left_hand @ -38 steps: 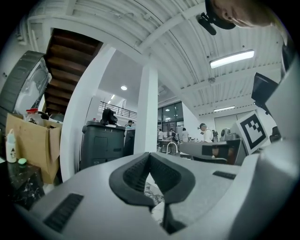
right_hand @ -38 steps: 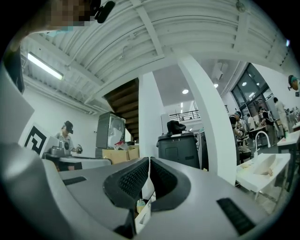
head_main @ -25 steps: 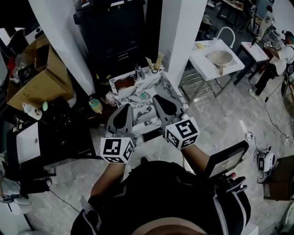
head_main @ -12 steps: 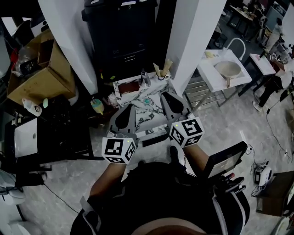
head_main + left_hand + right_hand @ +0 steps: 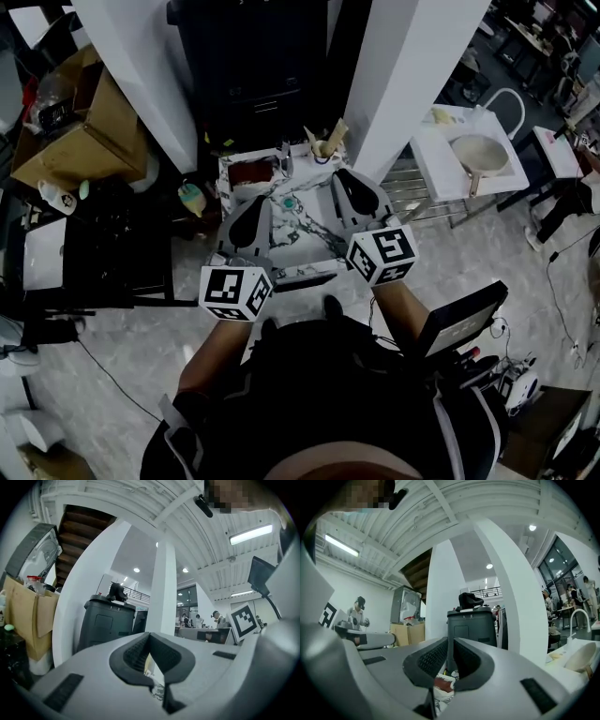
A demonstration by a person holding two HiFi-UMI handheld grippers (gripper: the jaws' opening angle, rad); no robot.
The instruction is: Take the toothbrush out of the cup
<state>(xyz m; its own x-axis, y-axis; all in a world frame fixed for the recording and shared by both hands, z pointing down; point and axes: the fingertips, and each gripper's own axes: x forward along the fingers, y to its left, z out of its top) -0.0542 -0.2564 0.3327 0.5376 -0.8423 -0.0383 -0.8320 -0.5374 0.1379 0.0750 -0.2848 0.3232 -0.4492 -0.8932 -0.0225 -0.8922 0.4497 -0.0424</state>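
Having closed in on marbled table since a second ago, now level over its near edge. Left gripper jaws together, empty. Right gripper jaws just starting to part, nothing between. Approach only, no grasp yet. Cup at far right corner, toothbrush apparently standing in it, untouched. Cardboard box left, dark cabinet behind, white pillar, sink right.

The desk is white with dark wiggly lines. The toothbrush looks light brown. The box is brown.
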